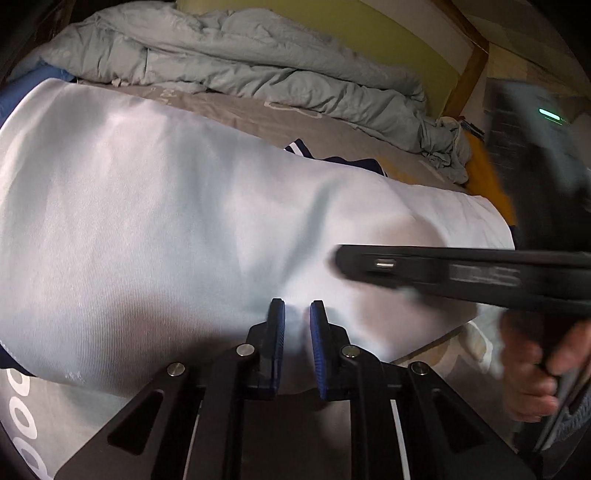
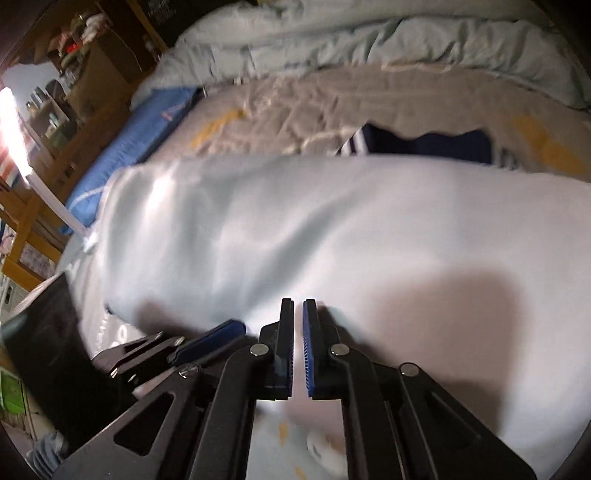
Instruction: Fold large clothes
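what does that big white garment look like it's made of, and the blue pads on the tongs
White garment: probably a smooth synthetic knit, judging by its fine ribbed lines and soft sheen under the light. Blue pads on the left tongs: likely rubber or soft plastic, matte, with ridged gripping faces.

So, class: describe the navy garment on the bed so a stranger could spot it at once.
Start at the crumpled pale blue duvet along the bed's far side. On the grey sheet before it lies the big white garment; the navy garment, with white-striped trim, peeks out behind its far edge.

Rumpled grey duvet (image 1: 229, 62) on bed; yellow-green wall (image 1: 388, 33) — wooden shelves (image 2: 70, 85), cluttered
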`<state>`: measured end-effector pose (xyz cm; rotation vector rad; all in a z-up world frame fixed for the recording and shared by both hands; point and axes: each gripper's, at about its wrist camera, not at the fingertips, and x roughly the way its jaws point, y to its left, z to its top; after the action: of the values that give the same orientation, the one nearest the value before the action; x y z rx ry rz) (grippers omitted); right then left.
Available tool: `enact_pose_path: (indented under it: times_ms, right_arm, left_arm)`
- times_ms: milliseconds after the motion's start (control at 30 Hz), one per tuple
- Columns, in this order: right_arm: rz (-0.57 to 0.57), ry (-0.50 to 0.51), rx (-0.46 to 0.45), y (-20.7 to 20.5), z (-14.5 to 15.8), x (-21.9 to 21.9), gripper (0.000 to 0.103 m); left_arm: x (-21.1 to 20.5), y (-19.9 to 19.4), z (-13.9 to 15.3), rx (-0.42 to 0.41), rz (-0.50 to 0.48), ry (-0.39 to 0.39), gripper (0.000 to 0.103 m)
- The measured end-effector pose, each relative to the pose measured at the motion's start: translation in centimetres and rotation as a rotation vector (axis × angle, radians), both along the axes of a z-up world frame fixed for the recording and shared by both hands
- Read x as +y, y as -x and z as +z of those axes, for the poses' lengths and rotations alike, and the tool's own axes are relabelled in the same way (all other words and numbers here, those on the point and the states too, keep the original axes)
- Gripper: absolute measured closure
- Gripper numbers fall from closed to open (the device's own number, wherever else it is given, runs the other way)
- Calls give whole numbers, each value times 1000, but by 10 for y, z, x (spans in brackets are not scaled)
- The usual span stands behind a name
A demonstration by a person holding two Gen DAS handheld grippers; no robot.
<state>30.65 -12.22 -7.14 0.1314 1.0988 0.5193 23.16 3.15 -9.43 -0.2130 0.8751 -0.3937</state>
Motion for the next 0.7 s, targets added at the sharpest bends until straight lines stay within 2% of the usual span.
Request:
enact_pose_path:
  times_ms: [100,200,233,333,433,567,700]
  right_arm:
    - [-15,29,2,-20,-14,13,103]
    - [-49,28,2,-45,-11,20,103]
    - [-73,57,-9,-56,-13,22,103]
    - [-115,37,38,-89,-23,23,103]
    - [-168,48,47,-108,-20,20,103]
    - [-212,3,-14,-91,11,-13,103]
    - [-231,68,-160,-38,58,-63,102]
  left_arm:
    - [4,-1,-1,5,11,22,86]
    - [5,-3,-1,7,13,35,86]
    - [5,-2,0,3,13,29,86]
    - [5,-2,0,0,12,28,86]
    - [5,-1,0,-1,13,30,86]
    - [5,2,1,-11,14,19,86]
    - [1,3,2,-27,15,-2,86]
